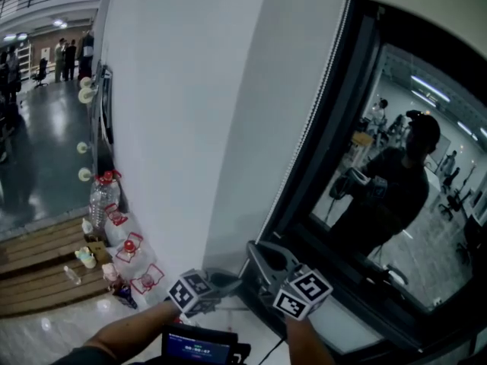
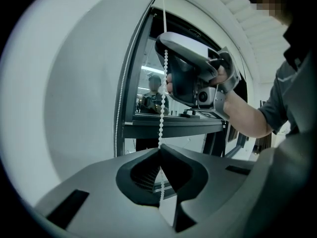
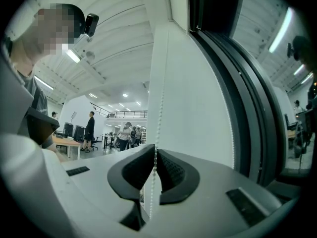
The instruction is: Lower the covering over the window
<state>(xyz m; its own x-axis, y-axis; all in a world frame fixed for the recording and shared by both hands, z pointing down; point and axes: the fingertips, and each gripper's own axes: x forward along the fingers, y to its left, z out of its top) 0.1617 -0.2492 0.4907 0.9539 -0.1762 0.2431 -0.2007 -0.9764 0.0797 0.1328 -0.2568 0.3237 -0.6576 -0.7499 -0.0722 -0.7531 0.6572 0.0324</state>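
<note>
L tool (image 2: 159, 152) & R tool (image 3: 155, 155) are both pinching shut on the white beaded plastic cord (image 2: 163, 83), which is hanging at the left edge of the dark-framed glass window (image 1: 396, 166). The blind itself isn't showing over the glass. Likely risks: beads slipping thru the pads, or an angled tug jamming or snapping the cord.

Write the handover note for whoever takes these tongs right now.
Left tongs: shut on the bead chain, below the right tongs.
Right tongs: shut on what looks like the same strand, higher up.
Window: the glass is bare in the head view; no covering shows over it.
Done: both grips are on the chain.
Left to do: pull the chain, probably hand over hand, until the covering comes down over the glass.
</note>
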